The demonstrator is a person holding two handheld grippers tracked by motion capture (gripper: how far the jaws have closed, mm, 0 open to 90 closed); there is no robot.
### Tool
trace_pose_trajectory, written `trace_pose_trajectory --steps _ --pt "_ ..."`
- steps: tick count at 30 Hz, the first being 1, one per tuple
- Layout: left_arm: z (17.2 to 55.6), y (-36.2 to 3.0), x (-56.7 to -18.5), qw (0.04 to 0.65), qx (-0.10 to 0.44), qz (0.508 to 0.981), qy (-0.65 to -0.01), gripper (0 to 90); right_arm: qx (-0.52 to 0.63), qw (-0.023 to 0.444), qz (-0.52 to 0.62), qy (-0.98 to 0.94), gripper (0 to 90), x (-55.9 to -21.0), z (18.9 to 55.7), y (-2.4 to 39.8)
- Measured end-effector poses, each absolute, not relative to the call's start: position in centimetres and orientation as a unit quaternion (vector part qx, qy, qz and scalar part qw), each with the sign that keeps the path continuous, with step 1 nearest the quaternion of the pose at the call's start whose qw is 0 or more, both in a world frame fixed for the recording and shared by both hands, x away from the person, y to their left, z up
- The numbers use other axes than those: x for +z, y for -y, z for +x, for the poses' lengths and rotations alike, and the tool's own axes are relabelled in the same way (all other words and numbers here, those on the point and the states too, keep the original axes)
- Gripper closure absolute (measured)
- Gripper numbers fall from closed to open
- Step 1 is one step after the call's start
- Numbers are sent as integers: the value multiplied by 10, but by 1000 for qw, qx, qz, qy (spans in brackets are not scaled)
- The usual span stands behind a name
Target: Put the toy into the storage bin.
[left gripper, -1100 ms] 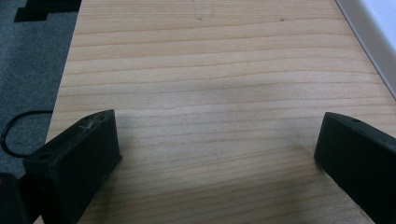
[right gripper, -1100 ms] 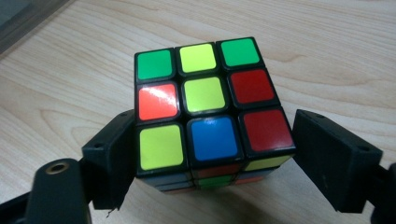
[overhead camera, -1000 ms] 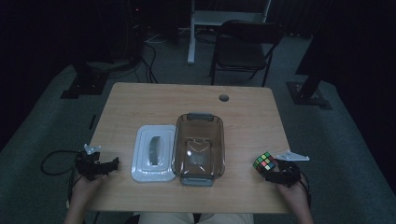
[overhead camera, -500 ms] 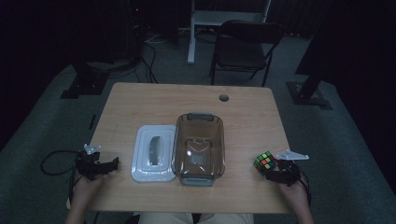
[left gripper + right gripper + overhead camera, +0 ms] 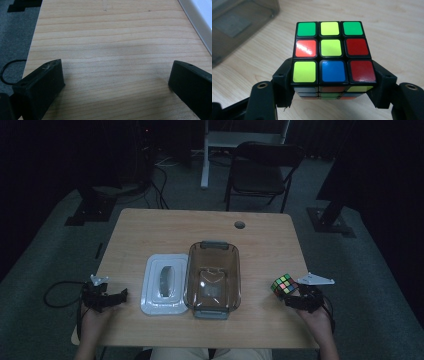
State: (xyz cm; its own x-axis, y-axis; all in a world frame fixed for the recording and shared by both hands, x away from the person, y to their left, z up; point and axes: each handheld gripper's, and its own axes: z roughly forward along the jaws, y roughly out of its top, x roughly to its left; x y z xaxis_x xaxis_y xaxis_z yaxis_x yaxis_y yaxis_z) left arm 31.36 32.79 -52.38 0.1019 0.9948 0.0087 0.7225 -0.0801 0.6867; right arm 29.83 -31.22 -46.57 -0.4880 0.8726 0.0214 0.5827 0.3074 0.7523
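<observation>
A scrambled puzzle cube (image 5: 333,50) with green, yellow, red, orange and blue stickers is clamped between the two black jaws of my right gripper (image 5: 333,82). It hangs a little above the wood. In the high view the cube (image 5: 284,284) is at the table's front right, with the right gripper (image 5: 289,293) shut on it from behind. My left gripper (image 5: 121,295) rests at the front left, and its jaws stand wide apart. In the left gripper view (image 5: 117,85) only bare tabletop lies between them.
A clear brownish tub (image 5: 212,246) stands mid-table with nothing in it, and its corner (image 5: 234,25) lies left of the cube. A white lid (image 5: 152,295) lies beside the tub, with its edge (image 5: 200,17) near the left gripper. A cable hole (image 5: 240,225) and a chair (image 5: 265,170) are farther back.
The right gripper and the cube sit a little higher than before, lifted off the table. The left gripper has stayed in place.
</observation>
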Motion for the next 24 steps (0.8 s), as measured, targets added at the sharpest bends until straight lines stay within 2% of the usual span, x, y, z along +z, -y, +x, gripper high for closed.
trace_pose_trajectory --steps 24 --pt "319 -321 -524 274 246 701 -611 6 414 221 377 -799 336 -390 309 283"
